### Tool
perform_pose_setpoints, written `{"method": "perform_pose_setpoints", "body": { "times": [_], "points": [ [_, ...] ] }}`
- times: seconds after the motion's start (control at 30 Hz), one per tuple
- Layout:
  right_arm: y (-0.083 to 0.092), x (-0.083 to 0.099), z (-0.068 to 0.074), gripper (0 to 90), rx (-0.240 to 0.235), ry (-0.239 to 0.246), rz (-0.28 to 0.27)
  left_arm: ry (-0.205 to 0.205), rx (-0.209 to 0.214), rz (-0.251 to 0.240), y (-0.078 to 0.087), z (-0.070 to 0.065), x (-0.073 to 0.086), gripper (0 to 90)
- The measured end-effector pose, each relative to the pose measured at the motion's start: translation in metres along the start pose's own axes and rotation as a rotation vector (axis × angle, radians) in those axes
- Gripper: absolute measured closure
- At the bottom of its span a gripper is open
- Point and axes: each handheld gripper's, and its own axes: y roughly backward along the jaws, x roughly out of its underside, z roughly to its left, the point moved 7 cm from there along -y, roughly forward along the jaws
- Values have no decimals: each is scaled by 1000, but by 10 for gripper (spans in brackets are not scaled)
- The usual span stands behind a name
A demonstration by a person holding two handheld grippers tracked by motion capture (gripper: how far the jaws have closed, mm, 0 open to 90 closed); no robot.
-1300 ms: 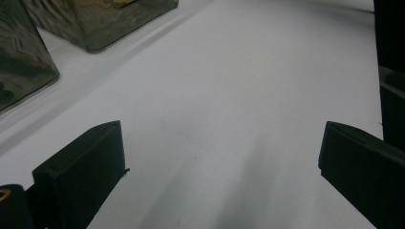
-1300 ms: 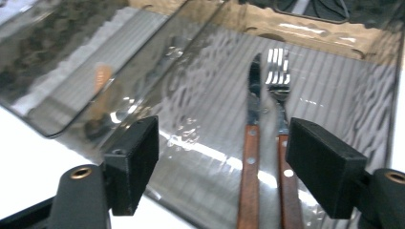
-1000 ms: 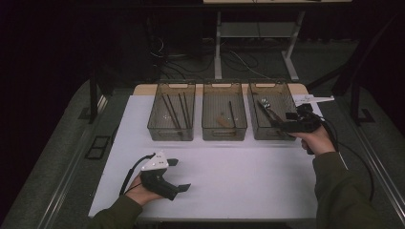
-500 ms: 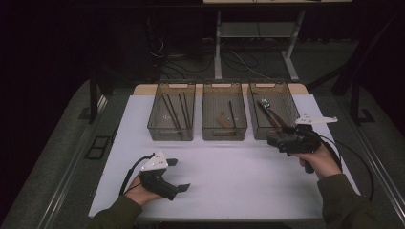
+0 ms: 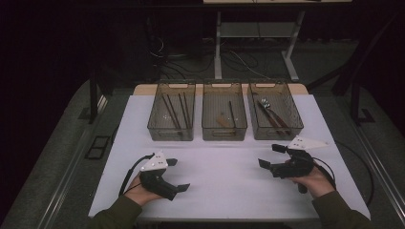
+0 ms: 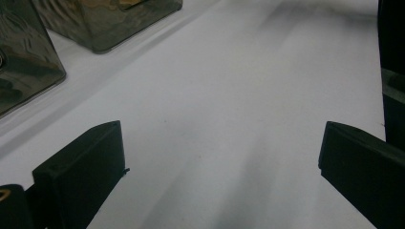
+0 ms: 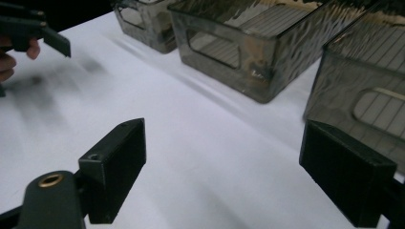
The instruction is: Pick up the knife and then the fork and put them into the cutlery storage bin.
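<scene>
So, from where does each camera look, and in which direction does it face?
High view: above the person's side, facing forward and down on the table; shows forearms, left gripper, right gripper.
Left gripper view: along its open jaws, over the table.
Right gripper view: along its open jaws, toward the middle bin; shares the left gripper with the high view.

The high view is dim: the surroundings fall into near-black, and the white desk [image 5: 229,181] is the brightest area. Both gripper views show soft motion blur and diffuse grey shadows on the desk surface. The smoked bins [image 7: 248,52] show rippled reflections.
</scene>
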Motion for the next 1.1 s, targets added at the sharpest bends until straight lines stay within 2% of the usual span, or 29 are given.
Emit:
{"method": "perform_pose_setpoints", "body": {
  "times": [0.33,0.5,0.7,0.83,0.97,1.1],
  "points": [
    [8,27,10,157,-15,8,25,-8,1,8,0,0,0,8],
    [10,36,14,157,-12,42,37,-6,3,8,0,0,0,8],
    [13,45,14,157,-23,53,57,-4,4,6,1,0,0,8],
    [15,52,10,157,-5,69,80,-6,6,9,0,-1,0,8],
    [15,54,6,157,9,54,90,-6,6,9,0,-1,0,8],
    [15,56,6,157,11,59,102,-6,7,8,0,-1,0,8]
  ]
}}
